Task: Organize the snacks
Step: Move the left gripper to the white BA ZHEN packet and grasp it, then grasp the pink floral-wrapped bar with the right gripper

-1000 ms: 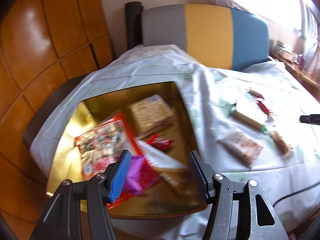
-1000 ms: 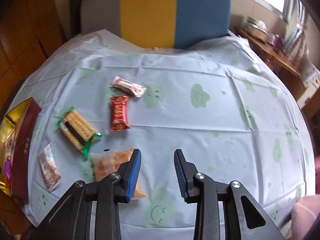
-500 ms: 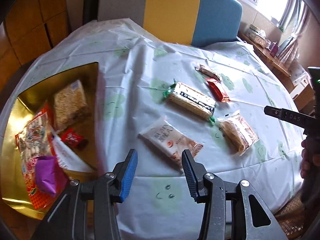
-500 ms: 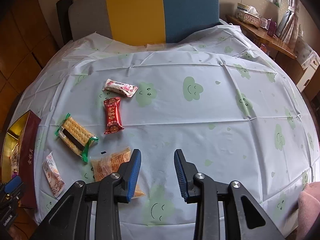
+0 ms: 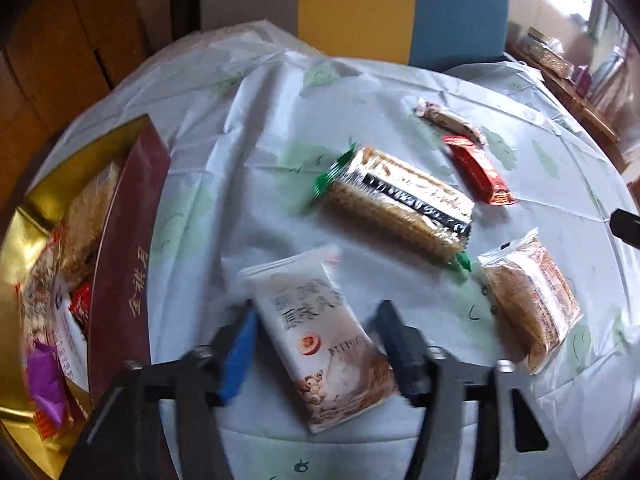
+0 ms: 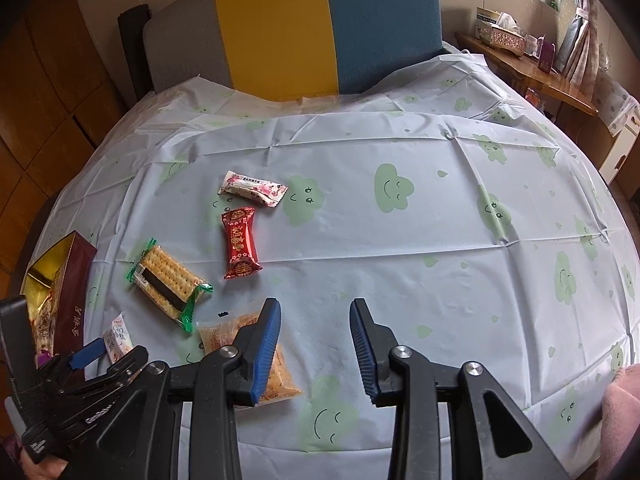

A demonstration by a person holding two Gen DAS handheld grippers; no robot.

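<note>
A white snack packet (image 5: 316,320) lies flat on the cloud-print tablecloth (image 6: 440,220). My left gripper (image 5: 320,344) straddles it, jaws closing, a pad at each long edge with no firm squeeze visible. Seen from the right wrist, the left gripper (image 6: 110,350) sits low at the left over that white packet (image 6: 118,334). Beyond lie a green-ended cracker pack (image 5: 400,208), a red candy (image 5: 478,170), a pink-white candy (image 5: 448,118) and a brown pastry packet (image 5: 532,300). My right gripper (image 6: 314,320) hovers open over bare cloth beside the pastry packet (image 6: 232,328).
A gold-lined box with a maroon wall (image 5: 124,240) holds several snacks at the table's left edge. A grey, yellow and blue chair back (image 6: 280,28) stands behind the table. A wooden sideboard (image 6: 540,72) is at the far right, a pink sleeve (image 6: 622,412) at lower right.
My left gripper swung right from over the gold box and sank onto the white packet, its jaws narrowing. The right gripper stayed almost still.
</note>
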